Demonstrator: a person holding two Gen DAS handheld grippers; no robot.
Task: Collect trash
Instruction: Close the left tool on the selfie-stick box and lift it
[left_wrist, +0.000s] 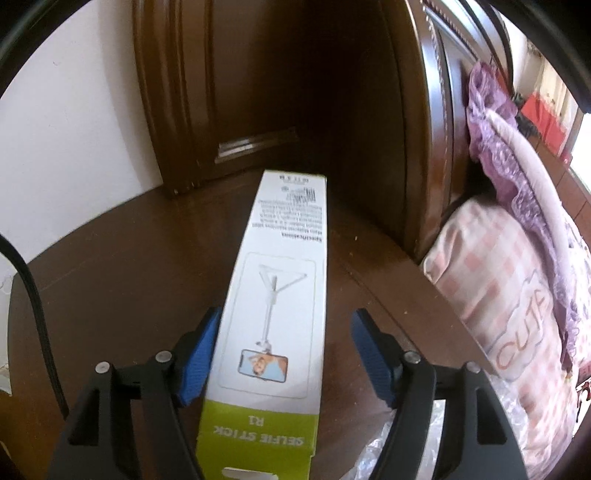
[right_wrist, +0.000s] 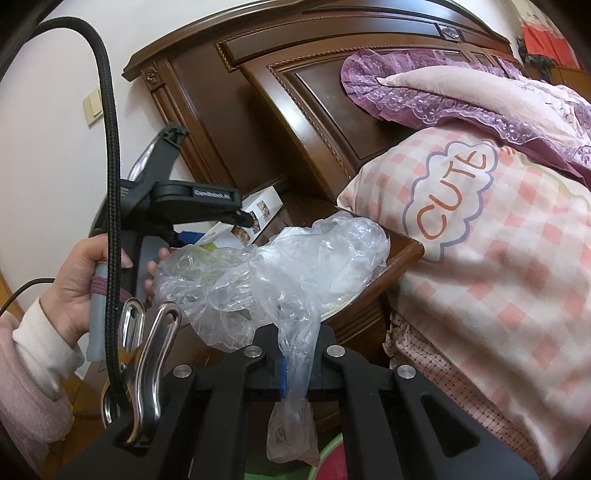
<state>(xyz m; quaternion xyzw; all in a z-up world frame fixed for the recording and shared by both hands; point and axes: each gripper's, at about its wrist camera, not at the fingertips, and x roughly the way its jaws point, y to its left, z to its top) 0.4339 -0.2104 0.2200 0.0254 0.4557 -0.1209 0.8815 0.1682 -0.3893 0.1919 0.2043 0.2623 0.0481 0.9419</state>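
Home bedroom: carved dark-wood headboard (right_wrist: 321, 92), matching bedside table (left_wrist: 129, 258), pink checked "CUTE" pillow (right_wrist: 480, 229), purple lace-trimmed pillow (right_wrist: 443, 92), wall switch (right_wrist: 92, 105).

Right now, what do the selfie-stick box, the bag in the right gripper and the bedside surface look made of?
Selfie-stick box: printed cardboard, slightly glossy, with crisp folded edges.
Bag: thin clear plastic film, crinkled and see-through.
Bedside surface: dark wood or veneer, lacquered, showing grain and sheen.

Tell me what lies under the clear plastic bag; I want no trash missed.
The plastic bag rests on the wooden nightstand, pinched by the right tool. A pale, plate-like rim shows beneath it; anything else under the crumpled film is hidden.
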